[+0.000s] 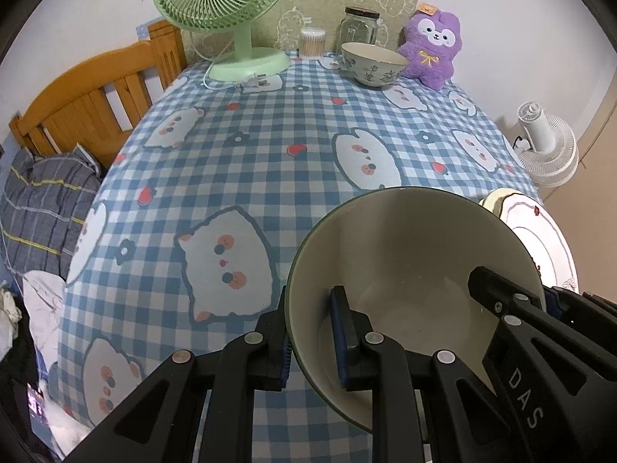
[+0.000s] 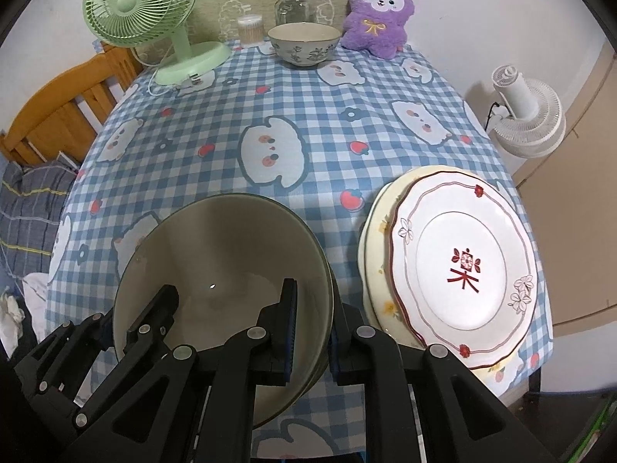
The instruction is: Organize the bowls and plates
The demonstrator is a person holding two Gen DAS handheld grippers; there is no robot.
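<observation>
Checked cloth covers the surface (image 2: pixel 308 146); both hand-held grippers, left (image 1: pixel 314 337) and right (image 2: pixel 312 332), clamp the bowl (image 2: pixel 216 254) rim at lower centre.

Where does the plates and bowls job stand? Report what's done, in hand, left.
Done: two plates are stacked at the table's right edge. In hand: the left gripper and the right gripper each clamp opposite sides of the plain bowl's rim, one finger inside, one outside. Left: the floral bowl sits alone at the far end, so the bowls are not yet together.
</observation>
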